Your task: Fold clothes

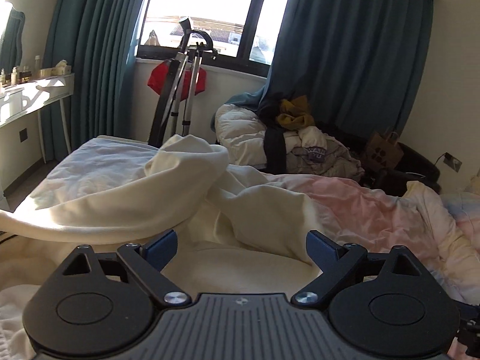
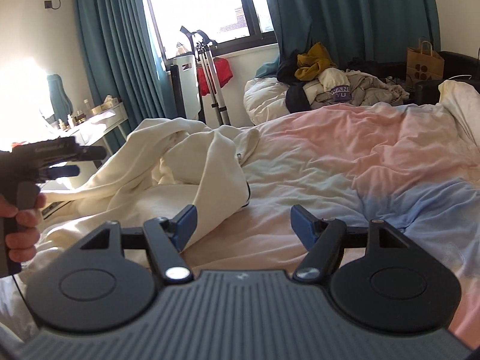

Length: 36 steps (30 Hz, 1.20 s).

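Cream garment (image 2: 186, 162) bunched near bed edge (image 1: 75, 162)

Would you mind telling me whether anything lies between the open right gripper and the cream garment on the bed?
Nothing visible does. The right gripper is open just above the bedding, and the cream garment hangs right by its left finger. Only bare pink-and-blue duvet lies under the gap between the fingers.

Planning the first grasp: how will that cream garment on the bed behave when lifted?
The cream garment lies in soft, deep folds, so it will likely droop and trail. It looks thickish, perhaps slightly heavy. Both grippers' fingers stand open, not gripping it.
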Tool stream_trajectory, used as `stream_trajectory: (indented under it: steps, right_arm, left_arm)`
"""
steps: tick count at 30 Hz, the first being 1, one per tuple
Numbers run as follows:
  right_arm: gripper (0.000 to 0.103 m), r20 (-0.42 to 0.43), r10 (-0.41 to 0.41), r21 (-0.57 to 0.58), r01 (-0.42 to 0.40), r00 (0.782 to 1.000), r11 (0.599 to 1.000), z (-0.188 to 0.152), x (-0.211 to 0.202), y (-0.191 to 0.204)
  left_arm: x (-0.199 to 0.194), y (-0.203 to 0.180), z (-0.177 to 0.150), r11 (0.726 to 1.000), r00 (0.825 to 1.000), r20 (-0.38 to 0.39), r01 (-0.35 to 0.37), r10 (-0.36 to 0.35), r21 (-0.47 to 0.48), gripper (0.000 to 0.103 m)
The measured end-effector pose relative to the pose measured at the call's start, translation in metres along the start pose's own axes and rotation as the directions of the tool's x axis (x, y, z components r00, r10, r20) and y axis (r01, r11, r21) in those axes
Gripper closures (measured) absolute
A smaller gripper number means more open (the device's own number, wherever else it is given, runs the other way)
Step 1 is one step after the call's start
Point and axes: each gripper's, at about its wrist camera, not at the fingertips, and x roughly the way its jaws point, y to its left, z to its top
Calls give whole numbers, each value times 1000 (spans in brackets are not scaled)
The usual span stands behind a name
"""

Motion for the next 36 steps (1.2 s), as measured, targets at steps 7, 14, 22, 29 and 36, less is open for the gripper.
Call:
stream_trajectory:
  steps: [7, 14, 22, 29, 36]
  right_arm:
    - [32, -18, 32, 36, -32, 999, 999, -13, 21, -21]
    - [32, 6, -40, 167, 39, 999, 985, -21, 44, -60]
    - [31, 78, -44, 292, 19, 996, 956, -22, 35, -85]
    - [31, 128, 5, 250, -38, 992, 967, -15, 14, -71]
    - [31, 77, 196, 273, -210, 977, 939, -9, 8, -43]
  left_arm:
    - [99, -64, -5, 997, 997, -66, 44, -40, 68, 18]
    - [173, -88, -8, 993, 989, -147, 3, 14, 116, 98]
    - [71, -92, -35, 976, 992, -90, 99, -83, 193, 101]
    - [-22, -94, -58, 947, 984, -46, 181, -175, 265, 101]
    - [-79, -46, -118, 960, 977, -72, 213, -203, 184, 101]
